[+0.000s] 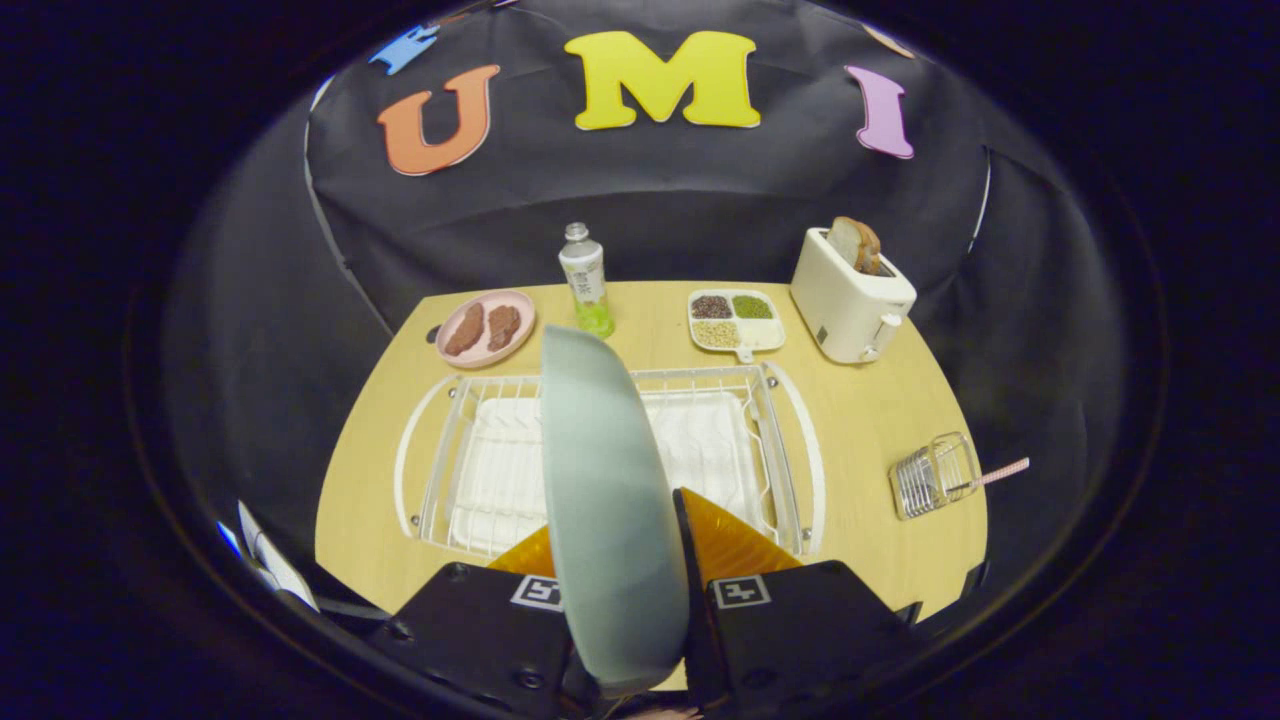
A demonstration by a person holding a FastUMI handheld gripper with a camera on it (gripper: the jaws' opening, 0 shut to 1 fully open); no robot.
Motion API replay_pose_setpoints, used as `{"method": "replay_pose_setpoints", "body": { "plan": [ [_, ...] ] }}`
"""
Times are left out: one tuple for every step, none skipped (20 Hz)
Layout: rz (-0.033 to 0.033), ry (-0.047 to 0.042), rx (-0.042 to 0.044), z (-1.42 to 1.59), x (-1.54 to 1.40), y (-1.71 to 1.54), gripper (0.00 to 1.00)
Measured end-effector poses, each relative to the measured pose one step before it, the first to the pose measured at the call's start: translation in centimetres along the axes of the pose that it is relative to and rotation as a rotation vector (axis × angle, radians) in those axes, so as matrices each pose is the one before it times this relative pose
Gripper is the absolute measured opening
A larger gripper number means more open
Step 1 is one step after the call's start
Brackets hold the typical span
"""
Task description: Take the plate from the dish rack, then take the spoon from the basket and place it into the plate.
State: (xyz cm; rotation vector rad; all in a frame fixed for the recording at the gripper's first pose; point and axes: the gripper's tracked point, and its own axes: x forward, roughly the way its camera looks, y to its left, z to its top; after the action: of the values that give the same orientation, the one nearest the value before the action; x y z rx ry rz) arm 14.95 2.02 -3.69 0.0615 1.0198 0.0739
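— Plate (610, 500), condition and position?
— Pale grey-green, smooth, matte, no visible marks. Held on edge, upright with a slight tilt, rim facing the camera. Lifted clear above the white wire dish rack (790, 450), hiding the rack's middle.

— Gripper (640, 600), state of the jaws?
— Closed on the plate, one finger (730, 545) pressing each face, lower rim seated between them.

— Rack itself?
— White wire frame over a white drip tray, resting on the wooden table (860, 400) just beyond the fingers. No other dishes seen in it.

— Spoon (995, 475)?
— Pink handle only, protruding from a small wire basket (935, 475) lying on its side near the table's right edge, well apart from the rack. Bowl of the spoon not discernible.

— Remaining items?
— Along the far side: pink plate with two brown meat pieces (487, 327), clear bottle with greenish liquid (586, 280), divided white tray of grains and beans (737, 320), white toaster (850, 297) holding a bread slice. All well apart from the held plate.
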Motion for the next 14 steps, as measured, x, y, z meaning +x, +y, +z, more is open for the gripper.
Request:
{"method": "replay_pose_setpoints", "body": {
  "plan": [
    [0.0256,-0.00275,0.00894,-1.689,-0.877,-0.365,0.4],
    [0.02123,-0.00301,0.01128,-1.736,-0.565,-0.443,0.4],
    [0.01877,0.00132,0.0131,-1.749,-0.355,-0.559,0.4],
    [0.02895,0.01429,0.01731,-1.985,-0.114,-0.373,0.4],
    [0.04417,0.01557,0.03716,-1.914,0.078,-0.209,0.4],
    [0.03777,0.01916,0.03568,-1.845,0.439,-0.509,0.4],
    [0.02568,0.02022,0.03712,-1.682,0.592,-0.783,0.4],
    [0.02,0.02472,0.03786,-1.404,0.537,-0.944,0.4],
    [0.0247,0.03209,0.02845,-1.374,0.935,-0.814,0.4],
    [0.03148,0.02673,0.02371,-1.182,0.663,-0.498,0.4],
    [0.01997,0.01751,0.0306,-0.92,1.005,-0.714,0.4],
    [0.01482,0.01559,0.02256,-0.863,0.817,-1.033,0.4],
    [0.0144,0.01721,0.02908,-0.66,0.683,-0.988,0.4],
    [0.01647,0.01955,0.02621,-0.416,0.556,-0.505,0.4]
  ]
}}
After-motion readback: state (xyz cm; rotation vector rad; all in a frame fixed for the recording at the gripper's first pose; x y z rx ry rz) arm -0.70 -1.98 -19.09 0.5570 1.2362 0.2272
